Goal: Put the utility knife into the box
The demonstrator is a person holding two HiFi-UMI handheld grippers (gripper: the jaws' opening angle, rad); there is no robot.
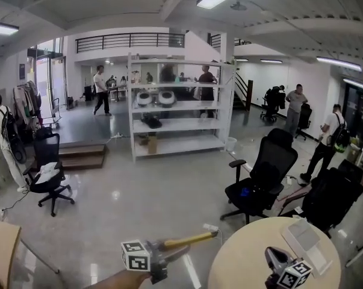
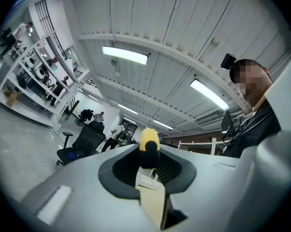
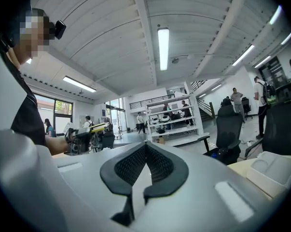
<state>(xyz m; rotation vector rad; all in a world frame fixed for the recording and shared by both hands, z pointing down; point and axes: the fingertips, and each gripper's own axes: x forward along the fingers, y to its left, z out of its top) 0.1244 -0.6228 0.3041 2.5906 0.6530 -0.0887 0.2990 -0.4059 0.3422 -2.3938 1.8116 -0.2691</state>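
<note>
- My left tongs (image 2: 150,161) pinch the yellow knife (image 1: 193,240), which sticks out ahead of them.
- My right tongs (image 3: 146,148) are pressed together, empty.
- The white box (image 1: 304,238) lies on the round table (image 1: 244,264), just beyond my right tongs.

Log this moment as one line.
left gripper: shut on knife | right gripper: shut, empty | box: on table, knife not in it

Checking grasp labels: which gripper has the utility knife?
The left gripper: its fingers are clamped on the yellow utility knife. The right gripper's fingers are shut with nothing between them.
</note>
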